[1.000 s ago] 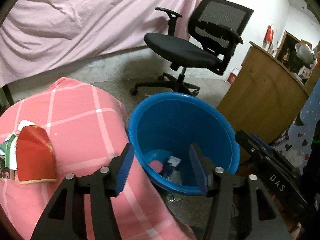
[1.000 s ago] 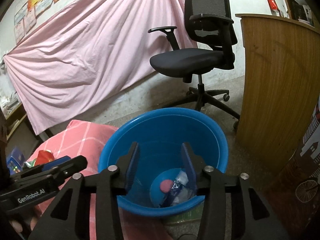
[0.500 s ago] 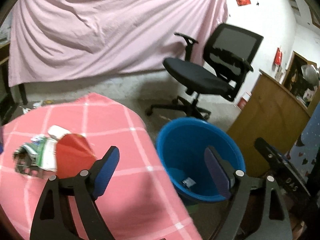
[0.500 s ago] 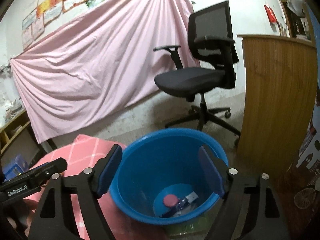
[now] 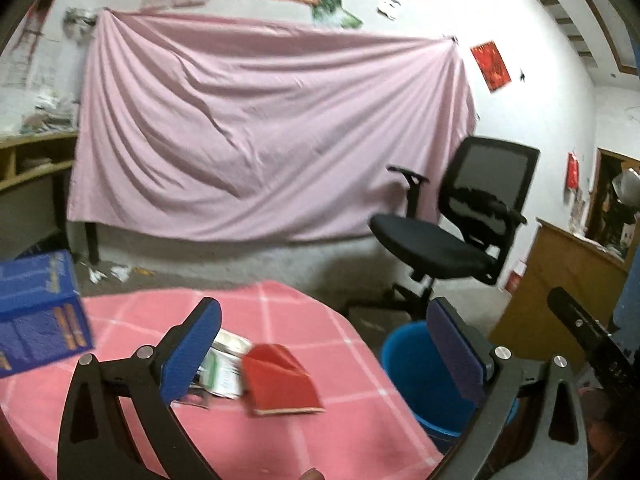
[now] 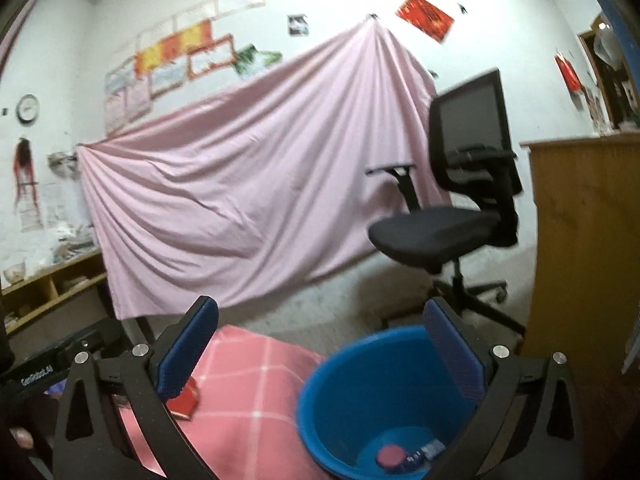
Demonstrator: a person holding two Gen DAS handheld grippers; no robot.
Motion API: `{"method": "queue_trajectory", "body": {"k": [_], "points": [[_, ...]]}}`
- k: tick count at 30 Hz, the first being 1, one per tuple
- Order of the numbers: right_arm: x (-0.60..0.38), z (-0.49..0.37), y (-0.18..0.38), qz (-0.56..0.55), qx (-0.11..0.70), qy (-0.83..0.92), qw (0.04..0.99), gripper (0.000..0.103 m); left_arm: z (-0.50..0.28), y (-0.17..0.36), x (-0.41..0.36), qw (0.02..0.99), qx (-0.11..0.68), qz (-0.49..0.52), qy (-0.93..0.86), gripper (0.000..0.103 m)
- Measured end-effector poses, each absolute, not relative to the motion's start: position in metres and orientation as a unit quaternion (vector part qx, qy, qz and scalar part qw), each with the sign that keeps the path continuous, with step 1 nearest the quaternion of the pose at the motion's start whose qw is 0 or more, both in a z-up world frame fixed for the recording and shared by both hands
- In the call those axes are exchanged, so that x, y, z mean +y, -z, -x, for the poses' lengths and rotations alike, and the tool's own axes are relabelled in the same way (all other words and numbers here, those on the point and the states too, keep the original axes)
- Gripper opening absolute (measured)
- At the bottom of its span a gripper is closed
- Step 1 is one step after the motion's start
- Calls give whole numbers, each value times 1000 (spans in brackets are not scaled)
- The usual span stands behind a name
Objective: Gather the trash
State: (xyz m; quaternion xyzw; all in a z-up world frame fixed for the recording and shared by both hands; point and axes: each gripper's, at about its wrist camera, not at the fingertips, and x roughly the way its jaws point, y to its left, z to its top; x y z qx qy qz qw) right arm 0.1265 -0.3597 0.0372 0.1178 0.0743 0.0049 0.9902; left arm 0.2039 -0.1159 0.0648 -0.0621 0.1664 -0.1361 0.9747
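Fingers (image 5: 192,356) spread, both grippers; 1 blue bin (image 6: 372,396), 1 red packet (image 5: 280,380).

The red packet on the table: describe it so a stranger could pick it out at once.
Start at the table under the pink checked cloth, beside the blue bucket. Near the cloth's middle lies the red packet, next to a green and white wrapper. It is the only solid red, creased piece.
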Motion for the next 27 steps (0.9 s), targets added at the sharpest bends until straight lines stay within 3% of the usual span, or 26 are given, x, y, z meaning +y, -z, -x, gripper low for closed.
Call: {"method": "queue_trajectory", "body": {"k": [9, 19, 27], "points": [[-323, -117, -50, -99, 17, -51, 994, 103, -174, -67, -67, 989, 111, 52, 85, 101], [-278, -122, -53, -60, 12, -98, 993, 103, -151, -54, -23, 995, 81, 30, 44, 101], [-240, -147, -41, -15, 69, -130, 989, 103, -168, -31, 2, 990, 134, 14, 33, 101]]}}
